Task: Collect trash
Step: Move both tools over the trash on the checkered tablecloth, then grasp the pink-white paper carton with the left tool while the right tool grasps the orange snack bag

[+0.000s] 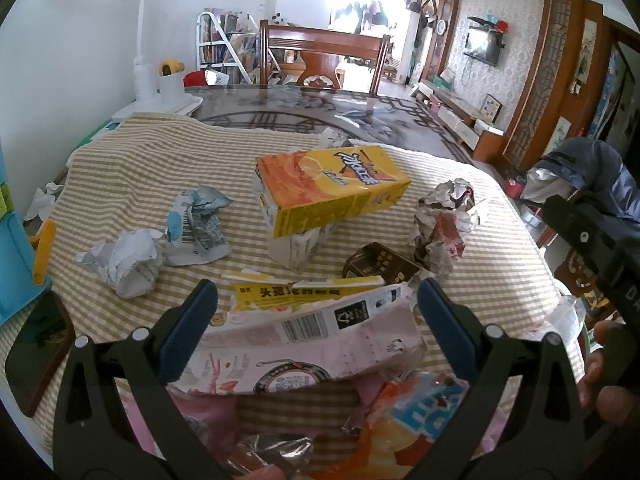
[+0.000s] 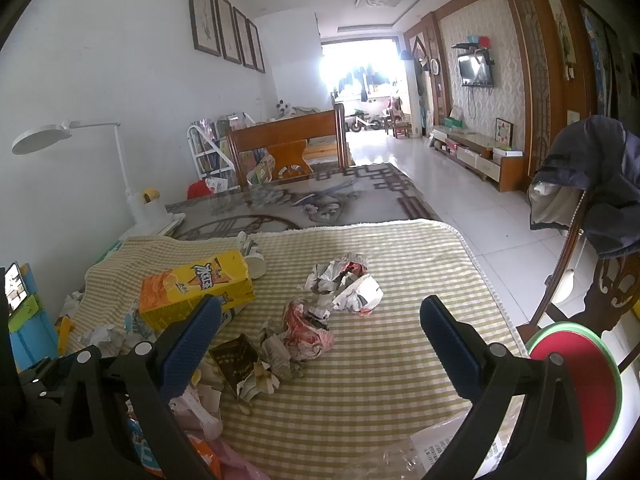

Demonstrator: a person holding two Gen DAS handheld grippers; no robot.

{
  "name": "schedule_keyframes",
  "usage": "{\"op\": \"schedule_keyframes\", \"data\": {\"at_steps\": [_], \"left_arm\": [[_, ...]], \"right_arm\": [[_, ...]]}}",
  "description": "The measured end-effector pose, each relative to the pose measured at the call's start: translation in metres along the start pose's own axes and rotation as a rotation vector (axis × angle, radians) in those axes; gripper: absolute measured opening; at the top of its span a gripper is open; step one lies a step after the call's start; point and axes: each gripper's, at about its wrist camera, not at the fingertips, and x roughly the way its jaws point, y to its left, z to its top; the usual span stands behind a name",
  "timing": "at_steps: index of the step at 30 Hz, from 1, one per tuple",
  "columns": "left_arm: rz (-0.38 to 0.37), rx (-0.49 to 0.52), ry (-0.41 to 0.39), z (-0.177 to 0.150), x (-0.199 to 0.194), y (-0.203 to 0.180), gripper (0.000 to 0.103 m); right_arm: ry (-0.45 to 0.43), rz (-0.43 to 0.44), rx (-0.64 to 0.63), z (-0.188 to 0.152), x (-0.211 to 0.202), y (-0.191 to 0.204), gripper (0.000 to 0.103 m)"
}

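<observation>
Trash lies on a striped cloth (image 1: 132,168). A yellow-orange drink carton (image 1: 332,188) lies on a white carton; it also shows in the right wrist view (image 2: 196,288). My left gripper (image 1: 318,296) is open, its jaws either side of a flattened pink-white wrapper (image 1: 312,344). Crumpled white paper (image 1: 124,260) and a torn blue-white pack (image 1: 200,224) lie to the left. A crumpled red-white wad (image 1: 444,224) and a dark brown packet (image 1: 380,264) lie to the right. My right gripper (image 2: 320,312) is open and empty above crumpled papers (image 2: 344,284), a red wrapper (image 2: 304,332) and the brown packet (image 2: 236,364).
An orange-blue snack bag (image 1: 416,412) lies nearest me. A white lamp (image 1: 144,40) and wooden chair (image 1: 324,56) stand at the far end. A phone (image 1: 36,344) lies at the left edge. A red-green round bin (image 2: 576,384) and a chair with a jacket (image 2: 592,184) stand to the right.
</observation>
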Motion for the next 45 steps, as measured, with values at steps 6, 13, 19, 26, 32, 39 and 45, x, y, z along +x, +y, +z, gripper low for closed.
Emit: {"op": "schedule_keyframes", "data": {"at_steps": [6,13,19,26,32,39,45], "left_arm": [[-0.012,0.007,-0.001,0.001,-0.004,-0.002,0.098],[0.051,-0.08,-0.121,0.01,-0.043,0.022,0.098],[0.025,-0.091,-0.035,0.002,-0.071,0.04,0.098],[0.009,-0.179,0.301,-0.03,-0.047,0.087,0.093],[-0.07,-0.239,0.493,-0.047,-0.022,0.092,0.072],[-0.077,-0.182,0.394,-0.038,-0.028,0.079,0.054],[-0.056,-0.199,0.296,-0.033,-0.02,0.064,0.052]], "right_arm": [[0.0,0.004,-0.005,-0.001,0.0,0.002,0.096],[-0.048,0.027,-0.04,0.001,-0.013,0.009,0.096],[-0.017,0.082,-0.036,-0.005,-0.02,0.015,0.096],[-0.003,0.114,-0.044,-0.003,-0.021,0.02,0.096],[0.045,0.173,-0.02,-0.002,-0.02,0.021,0.096],[0.203,0.318,-0.009,-0.009,-0.01,0.034,0.096],[0.337,0.41,-0.062,-0.025,0.001,0.057,0.096]]}}
